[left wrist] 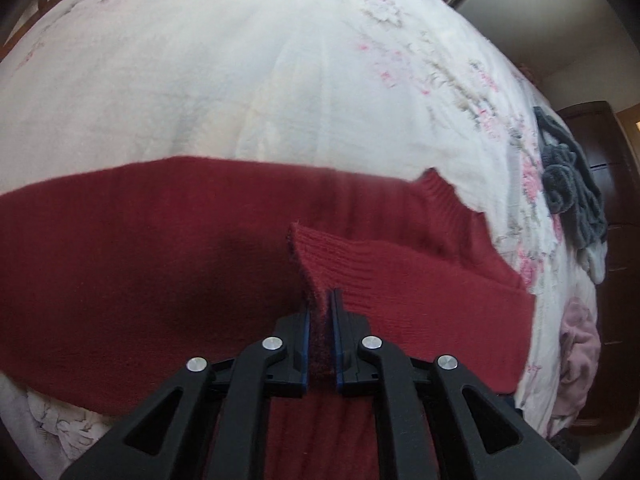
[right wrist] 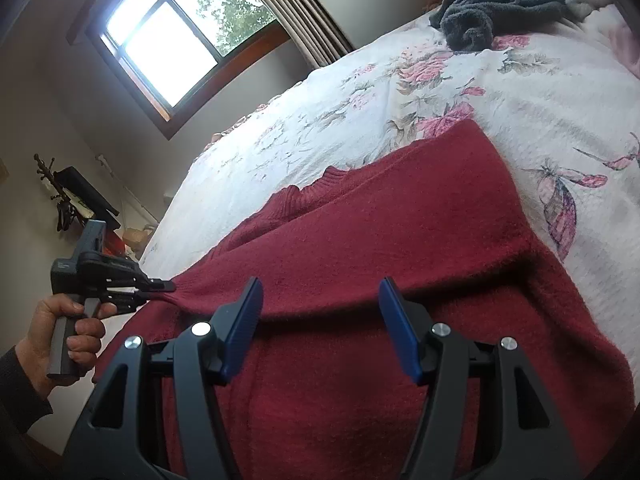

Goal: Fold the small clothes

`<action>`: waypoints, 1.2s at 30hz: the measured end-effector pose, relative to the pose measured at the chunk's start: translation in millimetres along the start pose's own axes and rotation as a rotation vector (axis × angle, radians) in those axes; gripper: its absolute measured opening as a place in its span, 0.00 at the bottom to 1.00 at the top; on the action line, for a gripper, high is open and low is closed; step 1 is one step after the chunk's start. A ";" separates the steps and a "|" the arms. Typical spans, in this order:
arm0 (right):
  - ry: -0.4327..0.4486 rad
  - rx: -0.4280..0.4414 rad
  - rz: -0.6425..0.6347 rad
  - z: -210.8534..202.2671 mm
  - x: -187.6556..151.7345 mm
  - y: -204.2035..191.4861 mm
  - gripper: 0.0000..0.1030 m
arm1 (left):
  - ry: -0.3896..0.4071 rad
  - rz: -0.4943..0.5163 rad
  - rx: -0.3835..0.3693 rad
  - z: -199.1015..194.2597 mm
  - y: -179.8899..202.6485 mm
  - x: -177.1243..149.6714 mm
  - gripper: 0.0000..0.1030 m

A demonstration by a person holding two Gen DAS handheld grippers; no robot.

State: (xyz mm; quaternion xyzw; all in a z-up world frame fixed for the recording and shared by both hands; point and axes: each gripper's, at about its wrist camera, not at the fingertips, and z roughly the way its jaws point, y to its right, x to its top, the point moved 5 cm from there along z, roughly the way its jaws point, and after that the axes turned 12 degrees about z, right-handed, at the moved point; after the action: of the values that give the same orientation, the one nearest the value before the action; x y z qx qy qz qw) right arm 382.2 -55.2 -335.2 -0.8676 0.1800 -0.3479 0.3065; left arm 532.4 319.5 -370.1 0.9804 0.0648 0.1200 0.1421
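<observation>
On a floral bedspread (right wrist: 360, 92), we are working a red sweater (right wrist: 360, 240) lying spread across the bed. At far left, our left hand (right wrist: 60, 332) is holding the left gripper (left wrist: 321, 300), its jaws clamping the ribbed cuff (left wrist: 320, 256) of a sleeve and drawing it over the sweater's body. To the right, our right gripper (right wrist: 320, 312) is hovering above the sweater with its blue pads (right wrist: 244, 320) standing wide apart, holding nothing. Farther right, a grey garment (right wrist: 500, 0) is lying crumpled near the bed's edge
</observation>
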 end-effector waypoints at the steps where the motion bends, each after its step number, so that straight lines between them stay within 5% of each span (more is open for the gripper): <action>1: -0.003 0.001 0.001 0.4 -0.7 -0.1 0.59 | 0.007 -0.021 0.056 -1.3 -9.8 -0.7 0.16; 3: -0.005 0.003 0.001 0.1 -1.4 0.2 0.59 | 0.049 -0.060 0.089 -14.8 -17.9 -1.4 0.24; 6: -0.006 0.004 0.007 0.8 -0.7 1.1 0.59 | 0.152 -0.060 0.001 -37.6 -3.4 -5.0 0.34; 10: -0.011 0.001 0.002 1.8 -2.6 2.3 0.59 | 0.099 -0.026 -0.132 -14.6 19.7 -12.7 0.34; 13: -0.031 -0.012 -0.013 4.7 -9.8 5.2 0.59 | 0.022 -0.068 -0.126 18.0 7.7 -22.1 0.31; 15: -0.064 -0.025 -0.024 3.3 -16.6 6.2 0.58 | 0.019 -0.077 -0.106 22.2 -6.9 -25.1 0.11; 17: -0.074 -0.024 -0.054 -9.3 -20.1 -0.7 0.58 | 0.035 -0.099 -0.084 12.0 -20.7 -26.3 0.14; 18: -0.085 -0.017 -0.061 -18.8 -22.6 -6.0 0.58 | 0.051 -0.116 -0.042 0.0 -33.9 -29.3 0.29; 21: -0.131 -0.006 -0.088 -41.9 -35.8 -18.3 0.58 | 0.098 -0.181 -0.061 -35.8 -71.7 -44.9 0.33; 24: -0.175 -0.027 -0.196 -71.4 -56.3 -36.1 0.58 | 0.170 -0.248 -0.047 -78.7 -122.4 -71.1 0.49; 31: -0.197 -0.092 -0.239 -136.4 -75.9 -59.7 0.59 | 0.378 -0.625 -0.051 -176.2 -293.8 -167.4 0.54; 36: -0.206 -0.105 -0.231 -155.3 -80.8 -86.0 0.60 | 0.462 -0.821 -0.109 -198.6 -376.2 -208.9 0.54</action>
State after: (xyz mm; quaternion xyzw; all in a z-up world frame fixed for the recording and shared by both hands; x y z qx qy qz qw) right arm 223.8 -11.6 -230.0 -0.9283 0.0646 -0.2801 0.2358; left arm 245.9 695.9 -341.3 0.8124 0.4706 0.2723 0.2108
